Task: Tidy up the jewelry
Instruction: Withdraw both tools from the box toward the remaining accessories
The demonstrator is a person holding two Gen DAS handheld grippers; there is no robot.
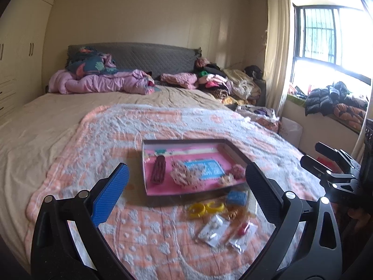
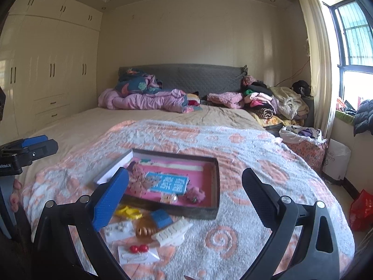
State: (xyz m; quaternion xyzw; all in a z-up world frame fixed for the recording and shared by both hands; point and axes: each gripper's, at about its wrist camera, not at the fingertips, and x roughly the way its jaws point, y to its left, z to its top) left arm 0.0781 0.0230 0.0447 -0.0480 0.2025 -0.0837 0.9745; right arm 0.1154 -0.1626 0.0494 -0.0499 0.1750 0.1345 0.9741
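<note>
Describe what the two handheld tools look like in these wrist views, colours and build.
Both look alike: a black frame of angled linkage arms with silver round pivot pins. On the left tool and right tool, one finger carries a blue textured pad, the other reads black. White lettering marks the left tool's body in the right wrist view. No cables or sleeves show.

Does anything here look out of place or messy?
Yes. Several trinkets lie loose on the blanket outside the pink-lined box: yellow rings, a white comb and red earrings on a card.
</note>
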